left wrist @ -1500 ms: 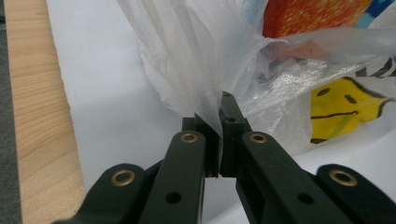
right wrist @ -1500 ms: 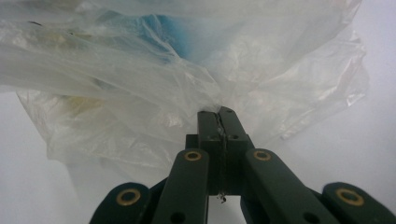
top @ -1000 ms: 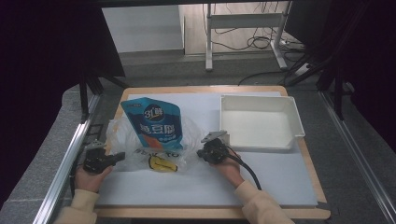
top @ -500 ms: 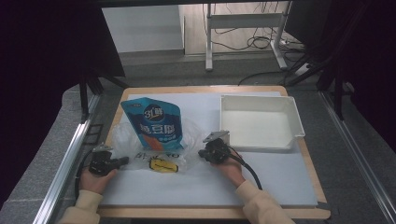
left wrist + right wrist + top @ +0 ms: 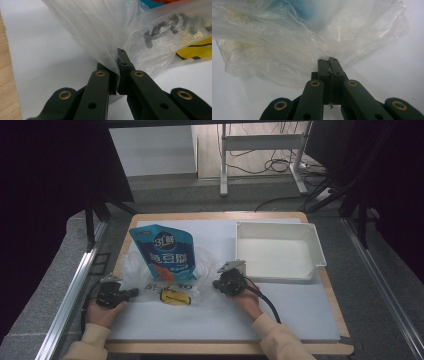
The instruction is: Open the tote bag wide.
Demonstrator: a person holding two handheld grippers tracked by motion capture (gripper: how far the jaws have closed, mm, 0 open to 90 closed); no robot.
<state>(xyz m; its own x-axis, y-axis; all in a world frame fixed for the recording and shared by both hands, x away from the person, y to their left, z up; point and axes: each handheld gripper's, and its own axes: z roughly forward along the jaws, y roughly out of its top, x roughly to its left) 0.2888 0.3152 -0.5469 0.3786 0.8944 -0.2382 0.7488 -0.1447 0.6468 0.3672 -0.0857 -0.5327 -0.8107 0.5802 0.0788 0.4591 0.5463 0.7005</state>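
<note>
A clear plastic bag (image 5: 150, 275) lies crumpled on the near left part of the worktop (image 5: 300, 310), on its pale sheet, with dark lettering printed on the film. A blue pouch (image 5: 167, 252) with white characters rests on or in the bag's far side, tilted slightly, and a small yellow packet (image 5: 175, 297) shows through the film at the bag's near edge; whether the pouch sits inside the film or on top of it cannot be told from above. The left gripper (image 5: 134, 292) is held at the bag's near left edge, and in the left gripper view its jaws are closed tight on a gathered fold of the film (image 5: 110, 50), with the yellow packet (image 5: 197, 50) visible through the plastic to the right of them. The right gripper (image 5: 216, 284) is held at the bag's right edge, and in the right gripper view its jaws are likewise pinched together on a bunch of the film (image 5: 312, 50). The bag stretches between the two grips. To the right, on the far right part of the worktop, stands a white tray (image 5: 312, 240), just beyond the right gripper and apart from the bag.
</note>
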